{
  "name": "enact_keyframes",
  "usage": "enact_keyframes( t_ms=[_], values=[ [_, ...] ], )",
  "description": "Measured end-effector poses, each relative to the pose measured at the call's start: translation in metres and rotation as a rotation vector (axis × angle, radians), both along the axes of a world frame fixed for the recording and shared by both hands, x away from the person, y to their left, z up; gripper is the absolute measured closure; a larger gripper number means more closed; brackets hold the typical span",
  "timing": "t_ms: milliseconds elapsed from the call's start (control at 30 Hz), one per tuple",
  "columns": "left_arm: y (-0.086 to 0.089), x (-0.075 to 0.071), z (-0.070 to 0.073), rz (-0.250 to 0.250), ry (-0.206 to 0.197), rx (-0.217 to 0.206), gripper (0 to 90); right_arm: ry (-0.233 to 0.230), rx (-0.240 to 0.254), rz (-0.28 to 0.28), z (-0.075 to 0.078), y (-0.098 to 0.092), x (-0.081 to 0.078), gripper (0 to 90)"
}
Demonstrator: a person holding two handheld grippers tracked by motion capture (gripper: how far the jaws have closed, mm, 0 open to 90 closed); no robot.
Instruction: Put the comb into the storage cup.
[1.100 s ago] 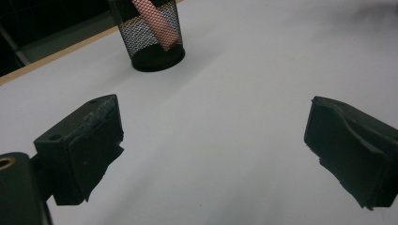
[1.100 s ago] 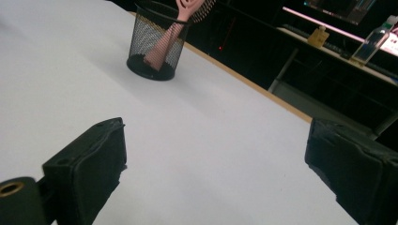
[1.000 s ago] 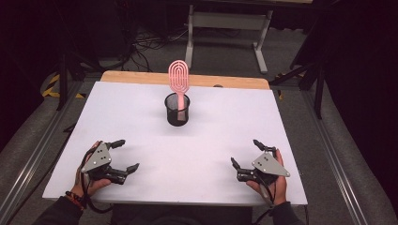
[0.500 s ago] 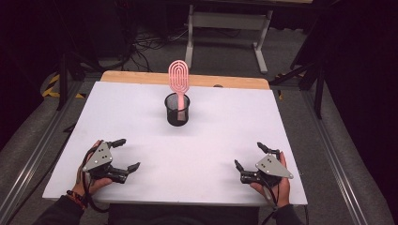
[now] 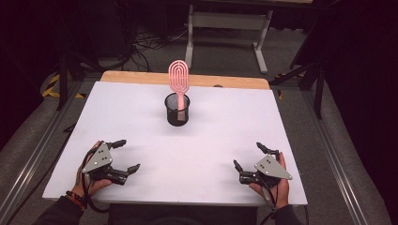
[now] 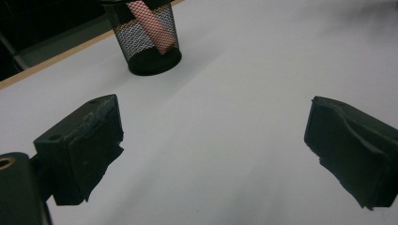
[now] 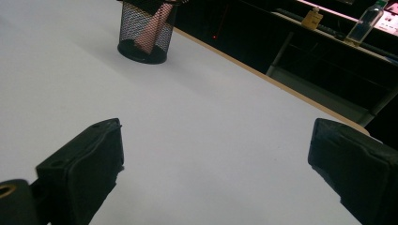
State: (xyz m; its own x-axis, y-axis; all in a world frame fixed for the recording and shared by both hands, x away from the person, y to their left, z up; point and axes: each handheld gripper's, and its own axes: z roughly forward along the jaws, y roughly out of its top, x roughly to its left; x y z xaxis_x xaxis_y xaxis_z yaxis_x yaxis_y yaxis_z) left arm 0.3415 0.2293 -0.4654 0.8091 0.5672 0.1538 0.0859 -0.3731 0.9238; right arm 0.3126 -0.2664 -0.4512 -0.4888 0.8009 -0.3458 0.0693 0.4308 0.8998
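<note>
Shifted slightly nearer table's front edge since earlier: right gripper (image 5: 247, 157), jaws spread, holding nothing; left gripper (image 5: 127, 154) same spot, jaws spread; pink brush (image 5: 178, 82) upright in black mesh cup (image 5: 177, 110), mid-table, well apart from both.

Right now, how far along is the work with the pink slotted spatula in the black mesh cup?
Nothing looks done yet: the pink slotted spatula stands handle-down in the black mesh cup. Nothing is in hand: the left gripper and right gripper rest open near the white table's front edge. Reaching and grasping appear to be left.
</note>
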Motion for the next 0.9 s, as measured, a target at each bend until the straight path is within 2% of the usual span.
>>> enact_keyframes(
  t_ms=[900],
  values=[
    [-0.0013, 0.0022, -0.0015, -0.001, 0.009, 0.007, 5.4, -0.005, -0.029, 0.003, -0.0013, 0.0031, -0.0007, 5.2]
  ],
)
